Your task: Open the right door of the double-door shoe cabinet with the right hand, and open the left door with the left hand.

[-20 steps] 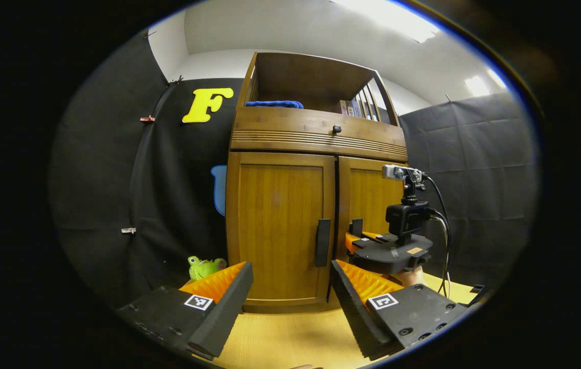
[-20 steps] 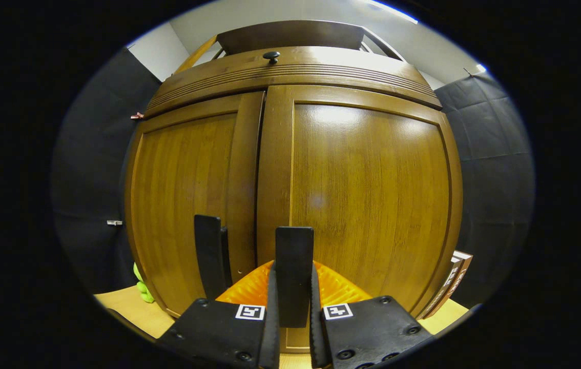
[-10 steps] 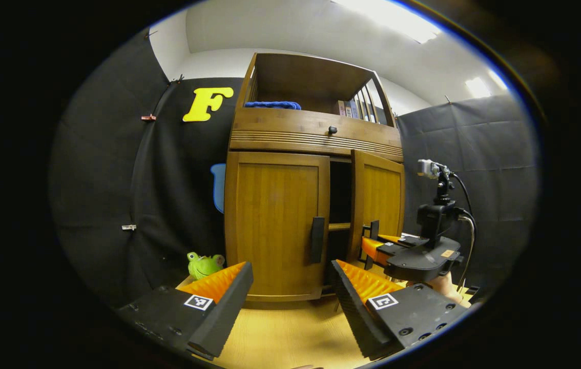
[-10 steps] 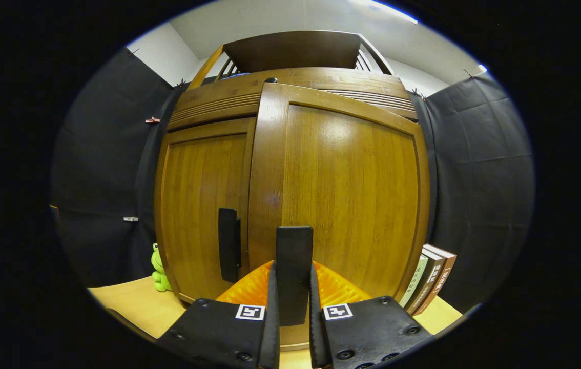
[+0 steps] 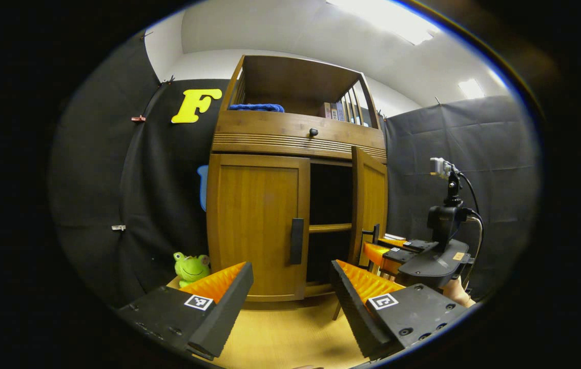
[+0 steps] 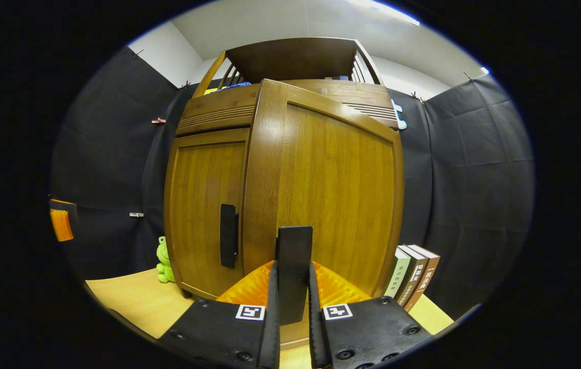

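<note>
black cloth walls, ceiling lights

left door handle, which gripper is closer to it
Left. The left gripper hangs open just in front of the left door handle; the right gripper is clamped on the right door handle, off to the side.

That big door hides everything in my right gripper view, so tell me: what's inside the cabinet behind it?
Observer: In the left gripper view the right door stands swung out. One wooden shelf crosses the dark inside; I can't tell whether anything sits on it.
Operator: Is the other claw grabbing the left door?
Observer: No. The left claw is open, short of the left door's handle.
</note>
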Demonstrator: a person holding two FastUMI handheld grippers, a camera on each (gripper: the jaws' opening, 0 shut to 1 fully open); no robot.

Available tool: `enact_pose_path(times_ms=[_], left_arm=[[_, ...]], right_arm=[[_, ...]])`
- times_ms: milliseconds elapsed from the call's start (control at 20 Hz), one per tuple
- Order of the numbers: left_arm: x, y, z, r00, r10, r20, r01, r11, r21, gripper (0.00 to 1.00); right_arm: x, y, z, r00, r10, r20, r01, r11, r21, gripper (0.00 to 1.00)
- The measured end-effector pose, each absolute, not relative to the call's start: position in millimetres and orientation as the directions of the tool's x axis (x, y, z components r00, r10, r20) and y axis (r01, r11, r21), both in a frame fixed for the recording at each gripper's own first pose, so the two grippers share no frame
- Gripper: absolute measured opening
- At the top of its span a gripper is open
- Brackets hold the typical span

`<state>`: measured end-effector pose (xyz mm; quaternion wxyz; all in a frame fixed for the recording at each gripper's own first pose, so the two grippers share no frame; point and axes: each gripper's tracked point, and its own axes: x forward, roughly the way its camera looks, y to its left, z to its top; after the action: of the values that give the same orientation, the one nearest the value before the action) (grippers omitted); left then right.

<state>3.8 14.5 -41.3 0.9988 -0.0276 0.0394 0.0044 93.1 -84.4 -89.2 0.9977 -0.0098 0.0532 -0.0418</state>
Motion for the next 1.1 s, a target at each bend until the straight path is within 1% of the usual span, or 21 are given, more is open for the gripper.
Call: enact_pose_path(times_ms=[50, 150, 200, 250, 300, 400, 450, 500, 550, 600, 850, 950, 1100], left_arm=[[6.3, 10.0, -40.6, 0.997, -0.002, -0.080, -0.003, 0.999, -0.054, 0.94], [9.5, -0.1, -42.1, 0.997, -0.020, -0.081, 0.016, 0.998, -0.053, 0.94], [12.1, -4.6, -43.1, 0.996, -0.029, -0.082, 0.025, 0.998, -0.052, 0.94], [14.0, -9.1, -43.0, 0.996, -0.039, -0.083, 0.034, 0.998, -0.052, 0.94], [16.2, -13.9, -44.2, 0.995, -0.048, -0.084, 0.043, 0.998, -0.051, 0.94], [19.2, -21.9, -44.6, 0.995, -0.060, -0.083, 0.056, 0.997, -0.050, 0.94], [21.0, -25.6, -44.1, 0.995, -0.066, -0.081, 0.062, 0.997, -0.051, 0.94], [22.7, -30.1, -43.8, 0.994, -0.072, -0.078, 0.067, 0.996, -0.054, 0.94], [23.9, -33.9, -44.6, 0.994, -0.079, -0.076, 0.075, 0.996, -0.057, 0.94], [26.0, -38.1, -44.5, 0.993, -0.088, -0.078, 0.083, 0.995, -0.059, 0.94], [33.0, -55.2, -43.5, 0.991, -0.117, -0.071, 0.112, 0.992, -0.062, 0.94], [34.7, -63.4, -44.2, 0.989, -0.129, -0.069, 0.125, 0.990, -0.068, 0.94], [39.1, -72.7, -45.4, 0.988, -0.142, -0.067, 0.137, 0.988, -0.070, 0.94]], right_arm=[[88.1, -87.8, -87.8, 0.991, -0.085, -0.105, 0.083, 0.996, -0.025, 0.27], [75.3, -96.6, -84.8, 0.990, -0.092, -0.104, 0.089, 0.996, -0.028, 0.27], [70.6, -99.5, -83.5, 0.990, -0.097, -0.104, 0.094, 0.995, -0.031, 0.22], [64.4, -104.0, -82.0, 0.989, -0.103, -0.104, 0.099, 0.994, -0.035, 0.22], [59.5, -109.3, -80.9, 0.989, -0.109, -0.103, 0.106, 0.994, -0.038, 0.26], [48.5, -118.8, -77.9, 0.987, -0.126, -0.104, 0.122, 0.992, -0.042, 0.26], [45.7, -122.5, -75.2, 0.986, -0.133, -0.105, 0.129, 0.991, -0.043, 0.22], [41.4, -126.6, -74.1, 0.985, -0.137, -0.105, 0.133, 0.990, -0.046, 0.25], [37.4, -129.8, -72.9, 0.985, -0.141, -0.102, 0.136, 0.989, -0.051, 0.25], [33.9, -133.0, -71.6, 0.984, -0.147, -0.100, 0.141, 0.988, -0.059, 0.21], [17.2, -159.7, -67.3, 0.977, -0.191, -0.095, 0.185, 0.980, -0.072, 0.19], [11.5, -175.0, -67.2, 0.970, -0.224, -0.091, 0.216, 0.972, -0.087, 0.19], [-0.5, -210.5, -57.2, 0.945, -0.321, -0.056, 0.312, 0.940, -0.138, 0.16]])
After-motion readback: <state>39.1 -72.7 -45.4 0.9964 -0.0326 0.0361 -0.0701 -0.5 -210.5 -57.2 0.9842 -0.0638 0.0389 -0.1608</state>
